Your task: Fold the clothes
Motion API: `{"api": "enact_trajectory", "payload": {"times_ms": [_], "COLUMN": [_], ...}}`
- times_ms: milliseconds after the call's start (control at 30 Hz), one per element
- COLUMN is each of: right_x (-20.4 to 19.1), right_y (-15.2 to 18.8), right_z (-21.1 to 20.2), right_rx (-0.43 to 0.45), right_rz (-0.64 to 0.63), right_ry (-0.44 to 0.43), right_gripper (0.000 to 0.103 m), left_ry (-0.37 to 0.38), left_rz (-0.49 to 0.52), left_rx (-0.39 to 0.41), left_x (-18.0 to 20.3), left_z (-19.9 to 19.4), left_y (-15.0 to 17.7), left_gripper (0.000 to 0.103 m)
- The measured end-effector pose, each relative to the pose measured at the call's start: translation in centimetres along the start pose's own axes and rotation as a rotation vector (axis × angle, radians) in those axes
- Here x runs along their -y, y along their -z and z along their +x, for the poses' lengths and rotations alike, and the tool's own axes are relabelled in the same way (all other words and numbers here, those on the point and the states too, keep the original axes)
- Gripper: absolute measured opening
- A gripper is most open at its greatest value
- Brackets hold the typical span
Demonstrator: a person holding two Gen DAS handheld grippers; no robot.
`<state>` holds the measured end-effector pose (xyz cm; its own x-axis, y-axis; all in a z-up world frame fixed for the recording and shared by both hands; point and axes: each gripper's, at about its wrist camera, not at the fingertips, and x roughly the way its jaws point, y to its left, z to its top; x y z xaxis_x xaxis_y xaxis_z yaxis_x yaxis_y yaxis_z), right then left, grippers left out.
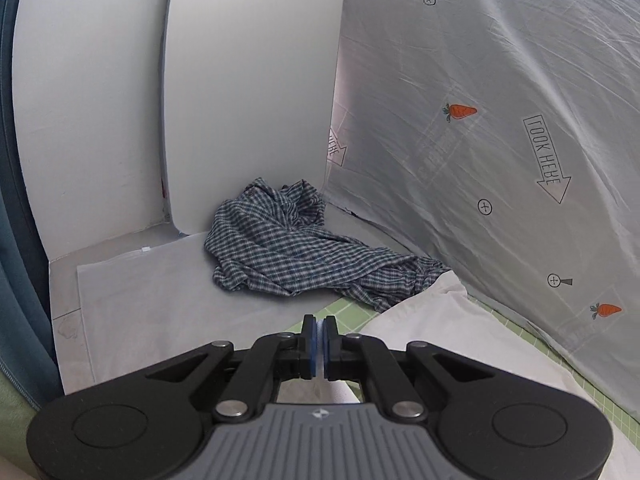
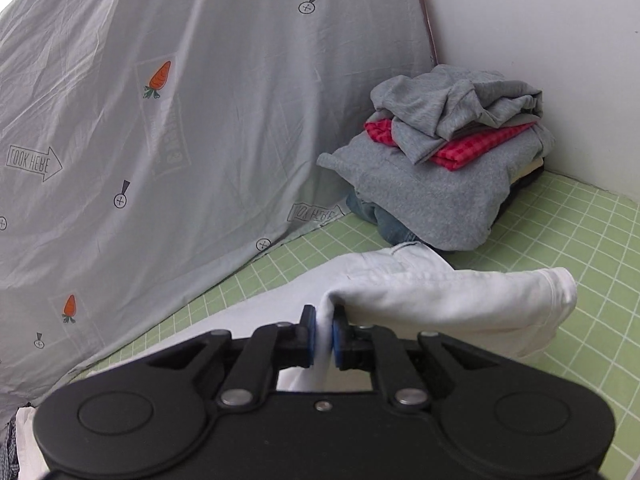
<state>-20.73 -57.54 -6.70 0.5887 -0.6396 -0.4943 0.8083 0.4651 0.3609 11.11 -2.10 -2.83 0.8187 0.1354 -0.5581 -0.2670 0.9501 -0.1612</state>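
Observation:
A white garment (image 2: 448,300) lies over the green grid mat (image 2: 580,240). My right gripper (image 2: 324,324) is shut on a bunched fold of it, and a sleeve-like end hangs off to the right. In the left wrist view, my left gripper (image 1: 319,330) is shut with a thin sliver of the white garment (image 1: 432,320) pinched between its blue pads; more white cloth shows under the jaws. A crumpled blue checked shirt (image 1: 296,252) lies ahead of the left gripper, apart from it.
A stack of folded clothes (image 2: 448,160), grey and red checked on top, sits in the far right corner. A grey printed sheet (image 1: 480,120) hangs along the back. White boards (image 1: 248,92) stand at the left, with a white sheet (image 1: 152,292) on the surface.

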Motion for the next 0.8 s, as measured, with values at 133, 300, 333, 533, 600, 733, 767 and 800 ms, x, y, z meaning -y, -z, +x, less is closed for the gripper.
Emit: {"api": "enact_trajectory", "payload": {"times_ms": [133, 300, 333, 533, 600, 733, 767, 800], "right_x": [-2.2, -6.1, -7.0, -10.2, -10.4, -10.3, -10.3, -10.3], "right_y": [-1.9, -0.8, -1.1, -4.6, -4.5, -2.8, -2.8, -2.9], "right_z": [3.9, 11.1, 11.6, 12.9, 15.0, 20.0, 20.7, 21.4], "right_rx": [0.027, -0.089, -0.088, 0.033, 0.019, -0.091, -0.103, -0.107], "right_rz": [0.043, -0.081, -0.105, -0.098, -0.135, -0.199, -0.181, -0.163], "right_ry": [0.002, 0.131, 0.121, 0.082, 0.105, 0.158, 0.154, 0.151], "right_gripper": [0.009, 0.009, 0.009, 0.009, 0.009, 0.009, 0.009, 0.009], "left_ry": [-0.004, -0.004, 0.001, 0.003, -0.018, -0.010, -0.004, 0.004], "left_rz": [-0.033, -0.039, -0.027, 0.074, 0.099, 0.128, 0.151, 0.164], "left_rx": [0.015, -0.092, -0.102, -0.011, -0.002, -0.073, -0.062, -0.053], "left_x": [2.2, 3.7, 4.2, 7.6, 8.5, 10.8, 11.7, 12.6], "left_z": [4.1, 10.2, 11.0, 13.3, 15.4, 19.9, 20.4, 21.0], "left_y": [-2.3, -2.1, -2.2, -5.3, -5.3, -4.2, -4.2, -4.3], "left_gripper": [0.004, 0.003, 0.003, 0.003, 0.003, 0.003, 0.003, 0.003]}}
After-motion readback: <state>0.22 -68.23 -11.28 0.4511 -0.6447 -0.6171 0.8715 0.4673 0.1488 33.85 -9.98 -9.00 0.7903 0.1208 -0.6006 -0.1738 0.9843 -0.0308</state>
